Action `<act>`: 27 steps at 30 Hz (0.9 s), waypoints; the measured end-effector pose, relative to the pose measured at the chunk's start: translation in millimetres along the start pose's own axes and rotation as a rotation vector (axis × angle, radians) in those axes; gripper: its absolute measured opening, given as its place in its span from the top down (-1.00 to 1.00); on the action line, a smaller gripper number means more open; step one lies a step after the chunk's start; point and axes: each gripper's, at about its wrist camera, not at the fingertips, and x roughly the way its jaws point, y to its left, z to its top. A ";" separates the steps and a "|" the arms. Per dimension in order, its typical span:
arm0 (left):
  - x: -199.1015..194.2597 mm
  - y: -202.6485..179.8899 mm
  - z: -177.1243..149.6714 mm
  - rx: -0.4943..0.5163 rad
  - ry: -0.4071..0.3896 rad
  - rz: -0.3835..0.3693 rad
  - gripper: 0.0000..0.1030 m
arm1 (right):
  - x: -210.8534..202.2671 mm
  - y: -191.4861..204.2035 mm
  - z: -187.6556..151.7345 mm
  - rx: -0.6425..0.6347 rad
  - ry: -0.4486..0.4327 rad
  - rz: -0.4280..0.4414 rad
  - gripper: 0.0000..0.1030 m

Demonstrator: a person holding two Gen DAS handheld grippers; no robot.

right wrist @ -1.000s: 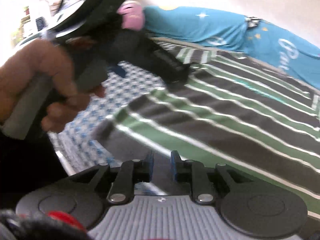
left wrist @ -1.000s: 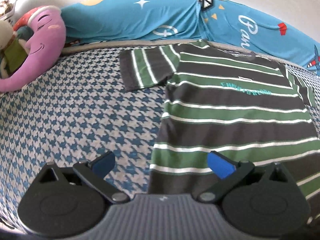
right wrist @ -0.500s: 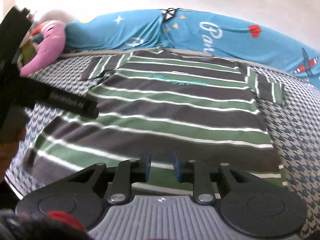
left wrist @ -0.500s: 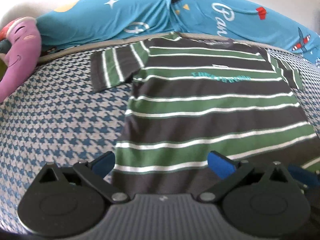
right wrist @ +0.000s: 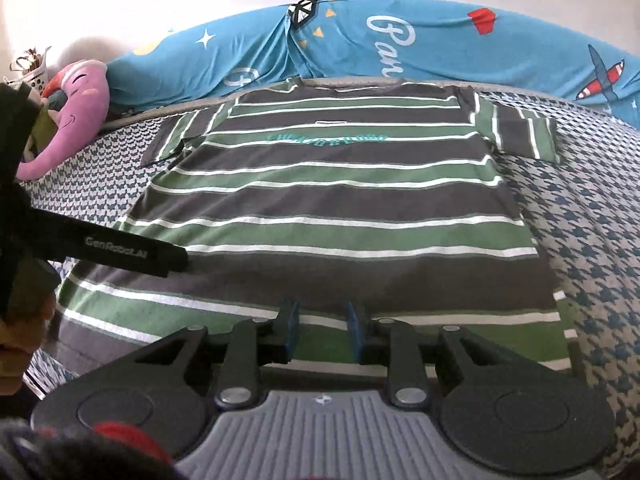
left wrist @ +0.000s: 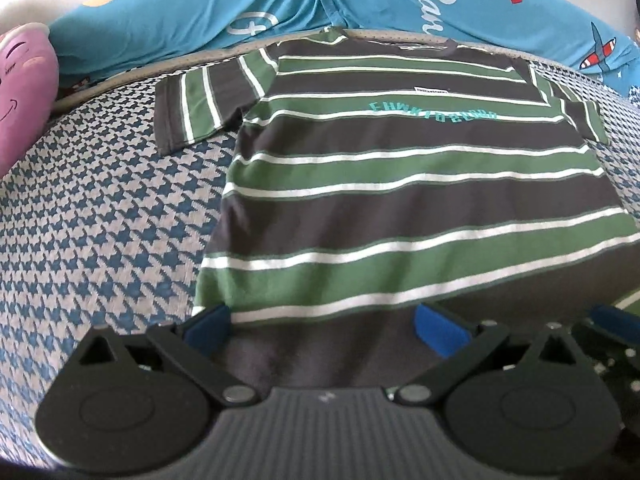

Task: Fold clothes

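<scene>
A green-and-grey striped T-shirt (right wrist: 320, 200) lies spread flat, front up, on the bed (left wrist: 100, 220), collar at the far edge against the blue quilt (right wrist: 400, 52), both sleeves out to the sides. The left tool (left wrist: 322, 326) hangs over the near hem toward the left corner with its fingers spread wide and nothing between them. The right tool (right wrist: 321, 330) sits over the near hem further right, fingers narrowed with a small gap; whether cloth is pinched there cannot be told. The step looks like taking the hem at two points. Done well, each tool should bite both layers close to a corner, level with the other, so the fold lands square.
</scene>
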 end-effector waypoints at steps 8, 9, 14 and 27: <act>-3.5 7.8 -8.2 0.020 -0.008 -0.005 -1.00 | -13.2 -16.2 -9.0 0.016 0.027 -0.014 0.50; -4.1 9.1 -9.3 0.023 -0.008 -0.006 -1.00 | -14.7 -18.4 -9.9 0.017 0.030 -0.016 0.51; -7.6 11.5 -14.5 0.047 -0.002 -0.013 -1.00 | -24.6 -27.7 -16.8 0.011 0.055 -0.071 0.51; -18.2 10.0 -21.9 0.071 0.023 -0.007 -1.00 | -41.3 -50.7 -19.6 0.076 0.114 -0.163 0.40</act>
